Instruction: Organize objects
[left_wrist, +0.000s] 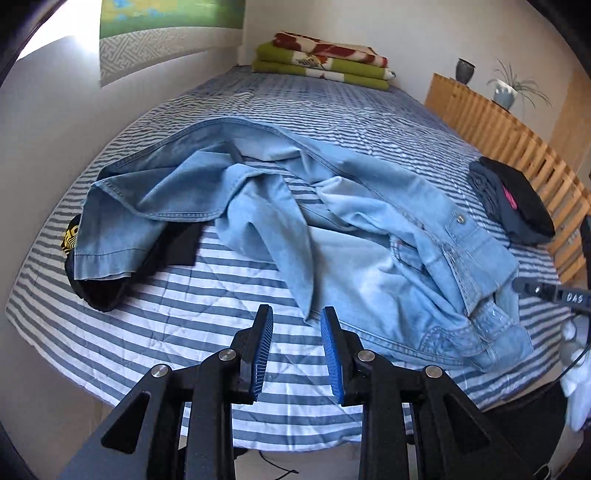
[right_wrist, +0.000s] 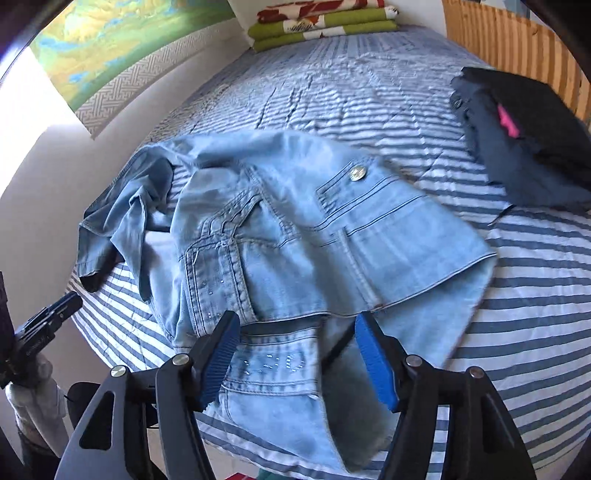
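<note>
Jacket: light denim jacket (left_wrist: 332, 221) crumpled mid-bed on striped bedspread (left_wrist: 184, 317), long axis roughly left-right, collar end toward right side, sleeve trailing left over black garment (left_wrist: 110, 284). Left gripper (left_wrist: 297, 354) spread, empty, above bare cover just short of hem. Right gripper (right_wrist: 295, 354) spread, straddling collar area, not pinching. Advice: pinch both shoulders, lift, flatten before folding. Folded dark clothes (right_wrist: 524, 140) sit far right.

A light-blue denim jacket (left_wrist: 332, 229) (right_wrist: 295, 236) is lying crumpled and spread across the striped bed, its buttoned pocket facing up and one sleeve trailing over a black garment (left_wrist: 110, 273) at the left edge. A folded dark pile (left_wrist: 513, 203) (right_wrist: 524, 144) with a pink tag is sitting well apart near the wooden slats.
</note>
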